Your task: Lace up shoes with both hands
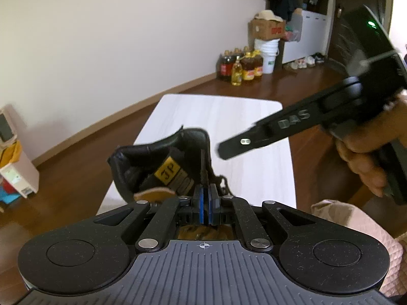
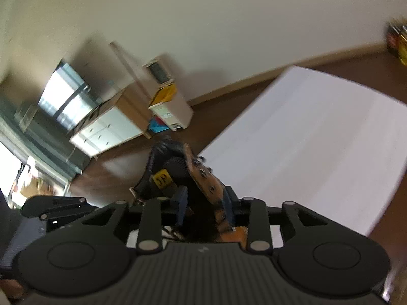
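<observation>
A tan shoe (image 1: 162,175) with a black padded collar and a yellow tongue tag stands at the near edge of the white table (image 1: 229,111). My left gripper (image 1: 206,198) is shut, its blue pads pinching a thin black lace (image 1: 202,167) that runs up past the collar. A hand holds my right gripper (image 1: 223,150) tilted above the shoe's right side. In the right wrist view, which is blurred, my right gripper (image 2: 204,200) stands open with the shoe's tan eyelet flap (image 2: 208,185) between its pads, closer to the right one.
Wooden floor surrounds the table (image 2: 318,127). Oil bottles (image 1: 241,68), a white bucket (image 1: 267,50) and a cardboard box stand by the far wall. A small white cabinet (image 1: 15,172) is at the left. Pink quilted cloth (image 1: 356,228) lies at the lower right.
</observation>
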Demonstrator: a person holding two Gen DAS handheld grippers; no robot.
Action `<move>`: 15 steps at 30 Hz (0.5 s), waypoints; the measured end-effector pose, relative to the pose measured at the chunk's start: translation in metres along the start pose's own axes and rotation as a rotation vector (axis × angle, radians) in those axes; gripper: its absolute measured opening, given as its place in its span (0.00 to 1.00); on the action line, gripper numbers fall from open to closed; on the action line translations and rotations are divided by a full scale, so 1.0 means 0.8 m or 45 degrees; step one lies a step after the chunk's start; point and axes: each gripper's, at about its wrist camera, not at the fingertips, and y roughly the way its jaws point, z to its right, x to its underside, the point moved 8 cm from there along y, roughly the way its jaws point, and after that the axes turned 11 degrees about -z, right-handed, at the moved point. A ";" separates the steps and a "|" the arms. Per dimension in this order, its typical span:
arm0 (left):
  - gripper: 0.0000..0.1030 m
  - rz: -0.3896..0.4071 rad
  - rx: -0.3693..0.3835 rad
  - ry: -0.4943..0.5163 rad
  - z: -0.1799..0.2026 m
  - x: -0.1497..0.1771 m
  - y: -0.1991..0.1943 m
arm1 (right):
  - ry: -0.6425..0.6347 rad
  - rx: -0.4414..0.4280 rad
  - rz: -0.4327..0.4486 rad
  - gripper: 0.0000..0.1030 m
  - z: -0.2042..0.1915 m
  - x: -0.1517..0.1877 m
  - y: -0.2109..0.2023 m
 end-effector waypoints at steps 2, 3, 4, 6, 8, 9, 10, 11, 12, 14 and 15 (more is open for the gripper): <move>0.03 -0.021 -0.003 -0.001 0.001 0.004 0.005 | -0.079 0.013 -0.016 0.37 -0.005 -0.008 0.014; 0.03 -0.028 -0.005 -0.001 0.001 0.004 0.007 | -0.106 0.006 -0.025 0.37 -0.005 -0.011 0.018; 0.03 -0.038 -0.007 -0.002 0.002 0.005 0.010 | -0.127 0.000 -0.034 0.37 -0.005 -0.014 0.022; 0.03 -0.055 -0.010 0.003 0.005 0.005 0.017 | -0.162 -0.028 -0.060 0.34 -0.004 -0.021 0.027; 0.03 -0.088 -0.013 0.001 0.007 0.004 0.027 | -0.186 -0.079 -0.100 0.24 0.000 -0.028 0.032; 0.03 -0.093 -0.014 -0.002 0.007 0.004 0.029 | -0.191 -0.095 -0.112 0.22 0.001 -0.030 0.033; 0.03 -0.106 -0.016 -0.013 0.007 0.004 0.034 | -0.194 -0.115 -0.124 0.19 0.004 -0.033 0.033; 0.03 -0.121 -0.013 -0.022 0.008 0.004 0.039 | -0.193 -0.143 -0.145 0.15 0.009 -0.035 0.033; 0.03 -0.126 -0.013 -0.023 0.008 0.004 0.041 | -0.190 -0.181 -0.171 0.14 0.014 -0.036 0.032; 0.03 -0.145 -0.017 -0.031 0.007 0.002 0.051 | -0.178 -0.247 -0.215 0.12 0.022 -0.039 0.031; 0.03 -0.154 -0.020 -0.036 0.006 0.001 0.055 | -0.165 -0.268 -0.227 0.12 0.024 -0.040 0.031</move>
